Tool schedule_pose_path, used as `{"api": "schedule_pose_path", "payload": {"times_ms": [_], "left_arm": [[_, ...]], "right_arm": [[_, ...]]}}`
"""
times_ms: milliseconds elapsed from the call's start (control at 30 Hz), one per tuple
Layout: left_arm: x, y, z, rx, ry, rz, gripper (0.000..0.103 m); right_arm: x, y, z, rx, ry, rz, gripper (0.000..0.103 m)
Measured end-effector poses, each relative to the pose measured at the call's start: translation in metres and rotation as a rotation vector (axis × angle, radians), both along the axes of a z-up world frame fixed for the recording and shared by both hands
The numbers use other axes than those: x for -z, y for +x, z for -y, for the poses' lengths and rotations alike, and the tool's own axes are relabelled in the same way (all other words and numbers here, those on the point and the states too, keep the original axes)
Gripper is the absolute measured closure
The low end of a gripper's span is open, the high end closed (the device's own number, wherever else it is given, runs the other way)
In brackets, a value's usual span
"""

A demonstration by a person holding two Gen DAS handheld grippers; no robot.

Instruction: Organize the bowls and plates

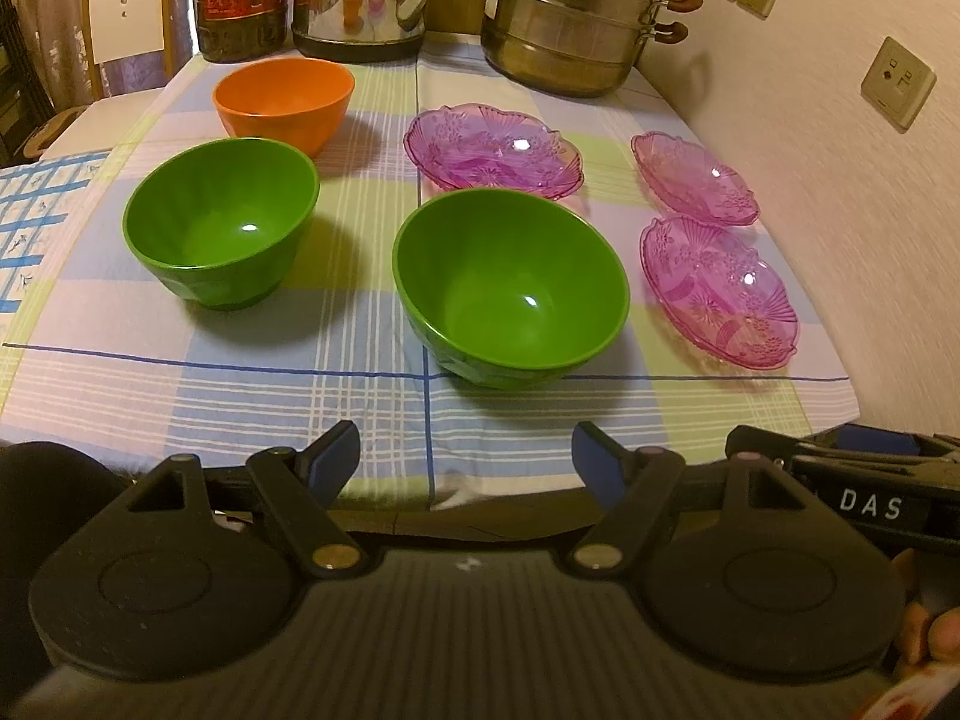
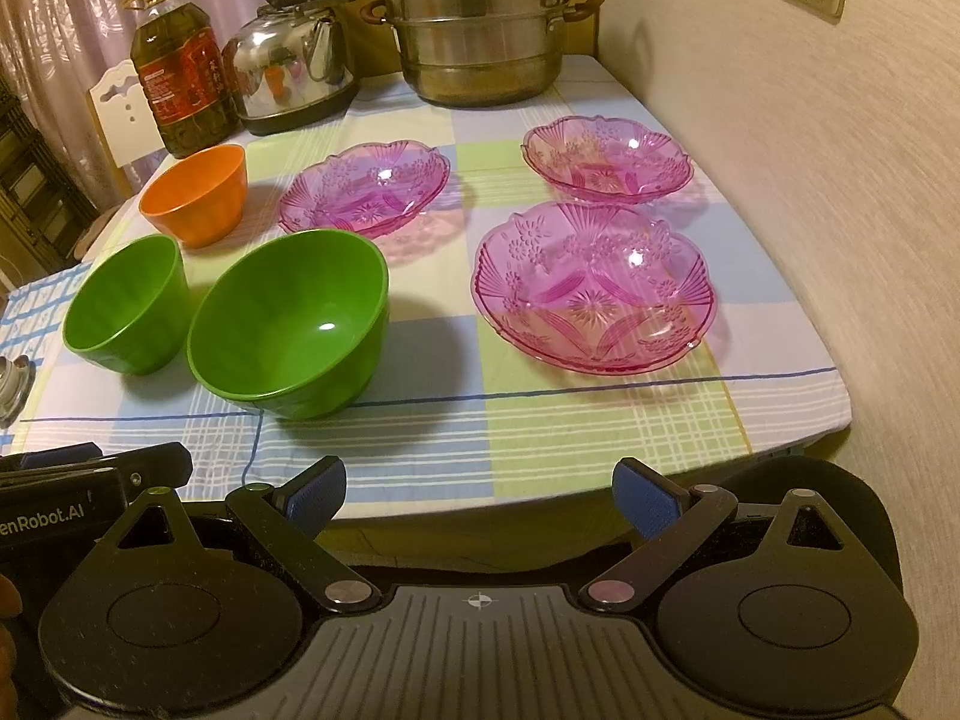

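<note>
Both claws hang open and empty at the surface's [image 1: 210, 396] near edge. The big green bowl [image 1: 510, 288] lies at twelve o'clock from the left claw [image 1: 465, 459], nearest it; the nearest pink plate [image 2: 594, 288] lies at one o'clock from the right claw [image 2: 480, 495].

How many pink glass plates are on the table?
3. One pink plate is nearest, by the wall-side edge; a second sits just behind it; the third lies mid-table behind the big green bowl. None look hidden.

Green, orange bowls [image 2: 287, 324]; pink plates [image 2: 594, 288].
</note>
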State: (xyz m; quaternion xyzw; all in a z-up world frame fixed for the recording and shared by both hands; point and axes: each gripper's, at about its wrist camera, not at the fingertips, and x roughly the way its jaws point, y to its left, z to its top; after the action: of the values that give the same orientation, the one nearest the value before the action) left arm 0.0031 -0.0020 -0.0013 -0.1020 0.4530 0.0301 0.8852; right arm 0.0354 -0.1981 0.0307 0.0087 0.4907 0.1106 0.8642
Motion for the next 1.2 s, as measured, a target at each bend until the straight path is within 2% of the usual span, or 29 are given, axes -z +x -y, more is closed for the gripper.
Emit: {"api": "schedule_pose_path", "payload": {"times_ms": [1200], "left_arm": [[-0.0002, 0.002, 0.0023, -0.004, -0.009, 0.007, 0.028]], "right_arm": [[0.001, 0.0024, 0.0034, 0.014, 0.009, -0.002, 0.007]]}}
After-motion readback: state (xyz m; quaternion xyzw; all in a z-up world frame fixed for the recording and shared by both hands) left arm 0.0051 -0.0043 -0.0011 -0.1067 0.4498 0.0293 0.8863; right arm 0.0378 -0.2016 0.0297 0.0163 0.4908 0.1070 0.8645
